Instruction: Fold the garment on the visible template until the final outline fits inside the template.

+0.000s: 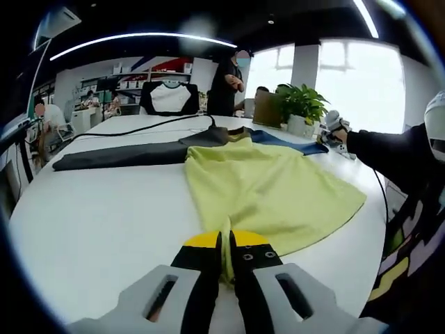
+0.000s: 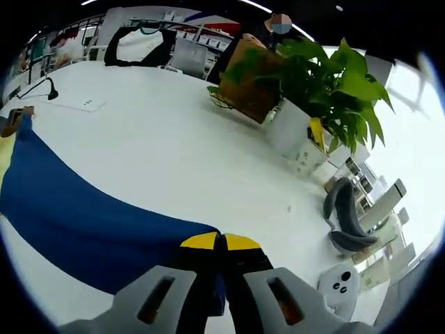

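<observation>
yellow hem (image 1: pixel 278 202) in left gripper (image 1: pixel 228 243); plant (image 2: pixel 327 76) beyond

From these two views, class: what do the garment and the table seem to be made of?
Garment: soft knit fabric, probably cotton jersey, matte; yellow body, blue sleeve, it drapes and creases. Table: smooth white top, likely laminate, with a faint sheen and no visible grain.

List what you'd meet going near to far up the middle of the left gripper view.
Left gripper shut on the yellow garment's hem → yellow garment → dark grey sleeve → black cable → standing person.
</observation>
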`<state>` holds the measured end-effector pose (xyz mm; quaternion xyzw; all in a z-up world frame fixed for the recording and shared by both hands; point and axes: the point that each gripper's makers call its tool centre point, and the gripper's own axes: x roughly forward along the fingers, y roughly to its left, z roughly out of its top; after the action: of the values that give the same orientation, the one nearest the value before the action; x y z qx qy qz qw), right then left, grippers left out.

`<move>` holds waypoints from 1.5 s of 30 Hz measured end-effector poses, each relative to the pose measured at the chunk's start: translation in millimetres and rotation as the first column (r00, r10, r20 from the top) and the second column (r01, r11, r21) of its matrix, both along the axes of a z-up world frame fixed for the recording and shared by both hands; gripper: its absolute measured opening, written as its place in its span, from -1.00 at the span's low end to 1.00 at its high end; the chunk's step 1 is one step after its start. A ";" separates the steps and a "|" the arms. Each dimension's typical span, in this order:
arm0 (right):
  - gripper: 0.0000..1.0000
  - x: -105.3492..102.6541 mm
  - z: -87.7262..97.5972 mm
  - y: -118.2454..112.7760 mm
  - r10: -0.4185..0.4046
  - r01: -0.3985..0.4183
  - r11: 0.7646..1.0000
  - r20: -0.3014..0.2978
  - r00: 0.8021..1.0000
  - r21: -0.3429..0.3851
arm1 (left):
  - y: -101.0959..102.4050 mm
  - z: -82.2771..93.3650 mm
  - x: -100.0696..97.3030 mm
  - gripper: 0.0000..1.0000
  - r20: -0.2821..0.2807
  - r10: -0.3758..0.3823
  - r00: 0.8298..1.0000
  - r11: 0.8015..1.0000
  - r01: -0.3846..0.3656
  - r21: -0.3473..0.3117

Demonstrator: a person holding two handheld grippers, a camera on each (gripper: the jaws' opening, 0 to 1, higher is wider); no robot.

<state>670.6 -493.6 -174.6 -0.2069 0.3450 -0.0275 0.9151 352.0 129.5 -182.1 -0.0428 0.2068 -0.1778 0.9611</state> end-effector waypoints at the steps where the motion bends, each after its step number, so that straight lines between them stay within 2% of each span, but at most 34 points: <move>1: -1.00 -0.3 -0.7 0.4 -0.001 0.001 1.000 0.001 1.000 0.007 | 0.9 -0.1 -0.2 -0.92 0.000 0.002 1.000 1.000 -0.002 -0.001; 14: -1.00 -2.4 -12.4 -3.3 0.003 -0.001 0.999 -0.023 1.000 0.054 | 4.3 1.9 -2.7 -0.92 -0.003 0.010 1.000 1.000 -0.010 -0.012; 18: -1.00 -1.6 -15.5 -4.6 0.021 -0.020 1.000 -0.035 0.999 0.019 | 2.0 2.8 -3.2 -0.92 -0.002 0.005 1.000 1.000 -0.005 -0.018; 21: -0.97 -0.9 -15.3 -8.6 0.006 -0.006 1.000 -0.033 0.999 0.021 | 0.3 3.6 -3.5 -0.92 0.001 0.001 1.000 1.000 -0.001 -0.019; 24: -0.94 -1.0 -12.1 -18.8 -0.010 0.009 1.000 -0.029 1.000 -0.018 | -2.0 4.8 -3.6 -0.92 0.004 -0.004 1.000 1.000 0.004 -0.021; 27: -0.94 -1.1 -14.3 -21.3 -0.012 0.012 1.000 -0.033 0.999 0.002 | -3.6 4.6 -3.8 -0.92 0.002 -0.008 1.000 1.000 0.008 -0.023; 37: -0.91 -0.6 -14.8 -24.2 -0.008 0.007 0.999 -0.031 1.000 -0.038 | -8.5 4.7 -4.9 -0.92 0.001 -0.019 1.000 0.999 0.019 -0.045; 39: -0.83 -0.3 -12.9 -26.0 -0.020 0.019 0.999 -0.020 1.000 -0.044 | -9.0 4.9 -5.1 -0.92 0.001 -0.021 1.000 0.999 0.021 -0.048; 42: -0.78 -0.8 -3.1 -33.2 -0.046 0.048 0.997 0.036 0.998 -0.058 | -8.6 6.5 -5.0 -0.92 0.006 -0.026 1.000 0.998 0.026 -0.054; 45: -0.63 -3.3 4.3 -35.3 -0.065 0.068 0.997 0.075 0.995 -0.032 | -9.2 7.1 -5.6 -0.92 0.006 -0.033 0.999 0.997 0.033 -0.063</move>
<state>667.3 -528.9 -170.3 -0.2101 0.3170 -0.0716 0.9221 346.4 120.3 -175.0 -0.0693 0.1991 -0.2002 0.9568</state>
